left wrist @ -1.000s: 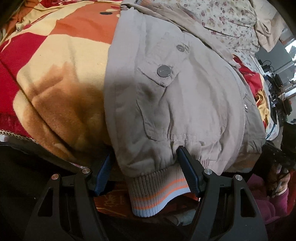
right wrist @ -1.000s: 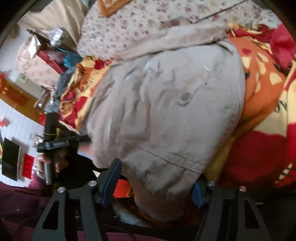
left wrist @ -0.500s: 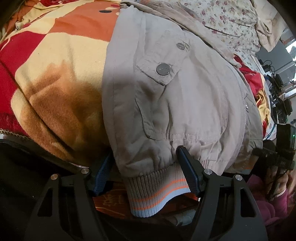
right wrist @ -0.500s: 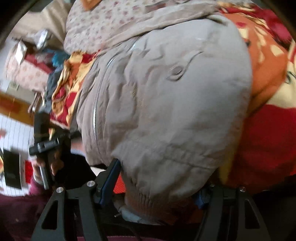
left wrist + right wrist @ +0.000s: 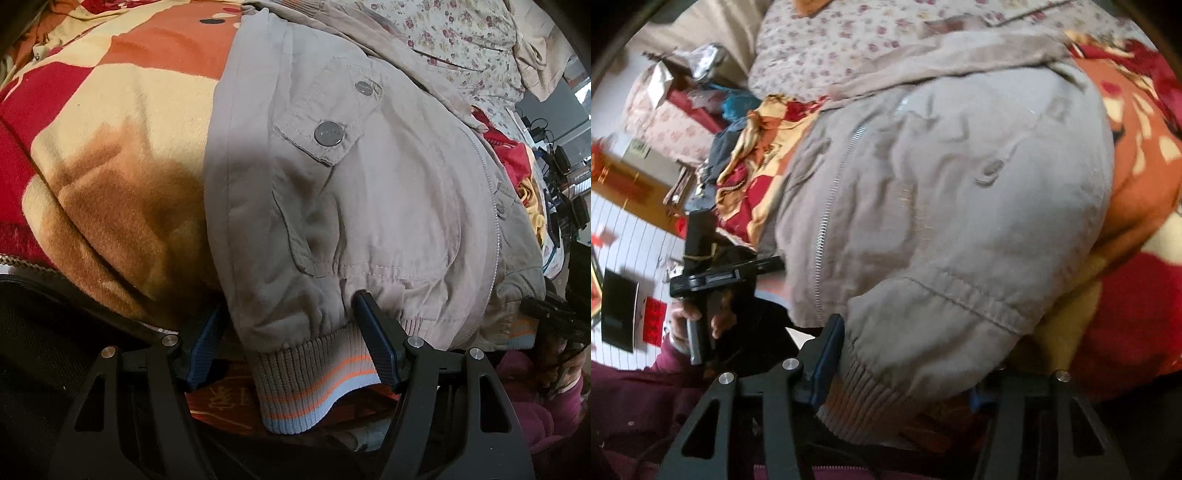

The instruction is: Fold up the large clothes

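Both views look steeply down from close above a bed, each along its own fingers at the ribbed hem of a beige jacket (image 5: 369, 206) lying on a red and orange blanket (image 5: 110, 155). The left wrist camera sits over one hem corner, the right over the other. They share the jacket (image 5: 942, 221), and each catches the other gripper at its frame edge.
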